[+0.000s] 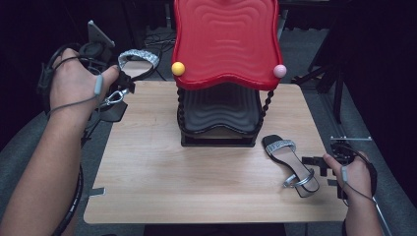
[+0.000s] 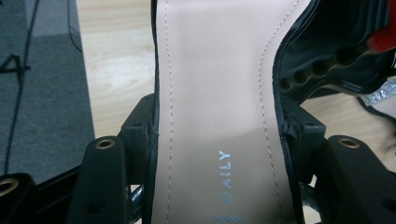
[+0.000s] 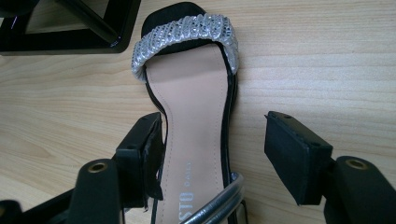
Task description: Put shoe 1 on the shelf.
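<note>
dark floor and black gear surround a pale wooden tabletop (image 1: 162, 162), where a black tiered shoe rack (image 1: 219, 118) with a glossy red wavy top shelf (image 1: 225, 39) stands at the far middle. two black sandals with silver glitter straps are the work in hand.

the left gripper (image 1: 105, 83) is raised off the tabletop's far left corner, and its jaws are clamped on the sides of the lifted sandal (image 1: 137, 61), whose strap points toward the rack. the left gripper view shows what the high view cannot: the beige insole (image 2: 215, 93) runs straight up between the pads, both pressing on the sole's black edges.

the second sandal (image 1: 290, 164) lies flat near the right front edge, toe toward the rack, heel toward the right gripper (image 1: 319, 167). its long axis runs along the line of the jaws, so the right hand (image 1: 356, 174) is plainly the nearer one. in the right gripper view the jaws straddle the sole (image 3: 196, 135): the left pad (image 3: 144, 149) is touching or nearly touching its edge, the right pad (image 3: 294, 149) stands apart with bare wood between, so the jaws are partly open and nothing is gripped yet. closing squarely across the narrow waist looks like the coming need.
</note>
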`<move>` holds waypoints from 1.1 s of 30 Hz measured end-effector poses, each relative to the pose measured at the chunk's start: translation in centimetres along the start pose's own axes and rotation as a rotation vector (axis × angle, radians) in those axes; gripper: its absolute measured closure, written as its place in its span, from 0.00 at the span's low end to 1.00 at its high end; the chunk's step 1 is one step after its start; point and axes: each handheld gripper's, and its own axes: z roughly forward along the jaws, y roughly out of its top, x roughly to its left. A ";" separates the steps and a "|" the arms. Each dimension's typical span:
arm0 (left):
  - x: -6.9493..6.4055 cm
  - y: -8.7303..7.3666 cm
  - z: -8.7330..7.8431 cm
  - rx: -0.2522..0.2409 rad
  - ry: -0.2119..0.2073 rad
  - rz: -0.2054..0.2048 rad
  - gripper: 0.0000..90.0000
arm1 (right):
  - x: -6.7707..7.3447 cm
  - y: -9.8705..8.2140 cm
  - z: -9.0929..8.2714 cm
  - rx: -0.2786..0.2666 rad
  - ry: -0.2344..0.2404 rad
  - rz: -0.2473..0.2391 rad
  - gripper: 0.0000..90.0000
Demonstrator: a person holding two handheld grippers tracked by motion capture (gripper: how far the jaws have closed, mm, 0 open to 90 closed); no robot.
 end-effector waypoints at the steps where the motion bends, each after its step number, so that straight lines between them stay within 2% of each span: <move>1: -0.3 0.3 -0.5 -0.003 0.007 0.003 0.47 | 0.0 0.0 0.0 0.000 -0.001 0.001 0.42; 9: -1.9 1.7 -2.4 -0.031 -0.006 0.012 0.47 | 0.2 0.0 0.0 -0.003 0.004 -0.004 0.42; 14: -3.1 2.5 -3.7 -0.059 0.007 0.024 0.47 | 0.3 -0.1 0.1 -0.001 0.012 -0.006 0.42; 16: -3.7 2.9 -4.2 -0.067 -0.008 0.029 0.47 | 0.2 -0.1 0.2 0.002 0.010 -0.004 0.42; 19: -4.3 3.3 -4.5 -0.070 -0.009 0.025 0.47 | 0.1 -0.3 0.2 0.006 0.011 0.002 0.42; 21: -5.2 3.8 -4.7 -0.064 0.016 0.037 0.47 | 0.0 -0.3 0.0 -0.001 0.012 0.002 0.42; 24: -5.9 4.2 -5.0 -0.062 0.022 0.042 0.47 | -0.1 -0.3 -0.2 -0.005 0.017 0.009 0.42; 33: -8.8 5.8 -5.6 -0.111 0.020 0.058 0.47 | -0.4 -0.4 -0.7 -0.027 0.045 0.002 0.42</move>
